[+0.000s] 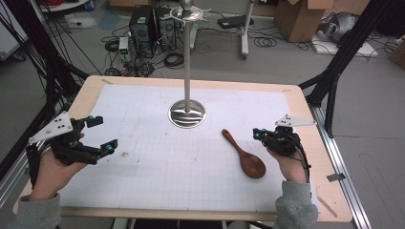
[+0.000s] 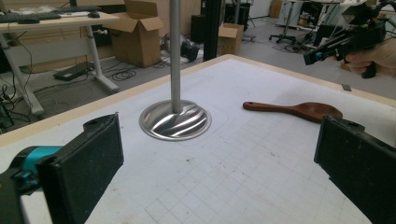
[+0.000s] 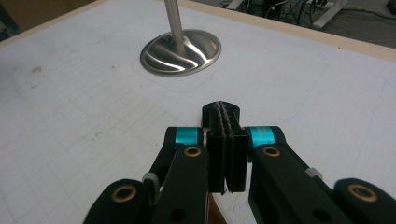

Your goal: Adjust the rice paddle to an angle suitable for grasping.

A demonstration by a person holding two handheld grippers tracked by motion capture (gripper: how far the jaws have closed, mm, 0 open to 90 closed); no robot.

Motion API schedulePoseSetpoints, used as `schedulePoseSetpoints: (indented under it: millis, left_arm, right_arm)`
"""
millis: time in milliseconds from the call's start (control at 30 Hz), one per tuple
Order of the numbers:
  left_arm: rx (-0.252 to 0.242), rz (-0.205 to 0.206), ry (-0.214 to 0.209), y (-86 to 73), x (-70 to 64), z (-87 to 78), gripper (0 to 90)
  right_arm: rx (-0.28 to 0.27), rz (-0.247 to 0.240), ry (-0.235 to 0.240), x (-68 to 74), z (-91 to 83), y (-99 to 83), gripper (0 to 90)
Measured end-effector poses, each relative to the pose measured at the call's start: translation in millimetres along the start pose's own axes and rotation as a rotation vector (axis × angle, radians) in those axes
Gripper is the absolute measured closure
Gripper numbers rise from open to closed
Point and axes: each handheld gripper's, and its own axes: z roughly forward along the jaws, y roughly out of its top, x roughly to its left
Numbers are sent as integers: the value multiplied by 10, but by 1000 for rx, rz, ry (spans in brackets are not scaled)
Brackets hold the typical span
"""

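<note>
Lying just beside the clenched right tool [image 1: 258, 134], the wooden spoon [image 1: 245, 156] is well apart from the released left tool [image 1: 102, 135].

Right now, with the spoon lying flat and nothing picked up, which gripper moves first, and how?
Probably open the right gripper: its jaws are pressed shut and empty, and it sits just beside the wooden spoon. The left gripper is open already but far across the mat.

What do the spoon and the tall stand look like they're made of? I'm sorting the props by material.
The spoon looks like wood with a dark reddish-brown, slightly glossy finish; faint sheen shows on its bowl, though grain is hard to make out. The stand appears to be polished metal, probably steel: its round base mirrors light in bright curved streaks and its pole is uniformly silver.
</note>
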Motion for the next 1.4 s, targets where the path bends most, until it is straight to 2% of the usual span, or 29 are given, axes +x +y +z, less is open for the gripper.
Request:
schedulePoseSetpoints:
  millis: [133, 267, 367, 600, 700, 867, 900, 967, 1133, 1167, 1200, 1400]
  left_arm:
    - [5, -6, -1, -14, 4, -3, 18]
    - [4, -6, 9, -18, 13, -13, 18]
    - [-7, -29, -10, -21, 36, -38, 18]
    - [3, -19, 10, -32, 22, -31, 18]
    - [11, -19, 1, -43, 17, -24, 18]
    - [10, -21, -9, -51, 14, -29, 17]
    - [13, -22, -30, -57, 9, -28, 17]
    - [25, -21, -41, -63, -2, -19, 18]
    - [38, -17, -45, -78, -13, 1, 18]
    - [40, -17, -45, -84, -13, 5, 18]
    - [42, -17, -41, -88, -12, 7, 18]
    - [34, -25, -46, -84, -15, -4, 18]
  right_arm:
    - [14, -15, 3, -28, 74, -37, 895]
    - [37, -5, 3, -62, 138, -73, 895]
    - [46, -6, 3, -93, 183, -105, 895]
    - [84, -21, 5, -103, 285, -135, 895]
    - [98, -40, 12, -80, 340, -135, 896]
    - [108, -45, 12, -74, 380, -139, 895]
    - [108, -48, 9, -69, 397, -138, 895]
    - [109, -48, 10, -68, 408, -137, 896]
    - [118, -45, 15, -74, 438, -143, 895]
    - [109, -40, 39, -73, 455, -141, 895]
    - [107, -39, 44, -62, 462, -139, 895]
    - [133, -64, 36, -42, 523, -148, 895]
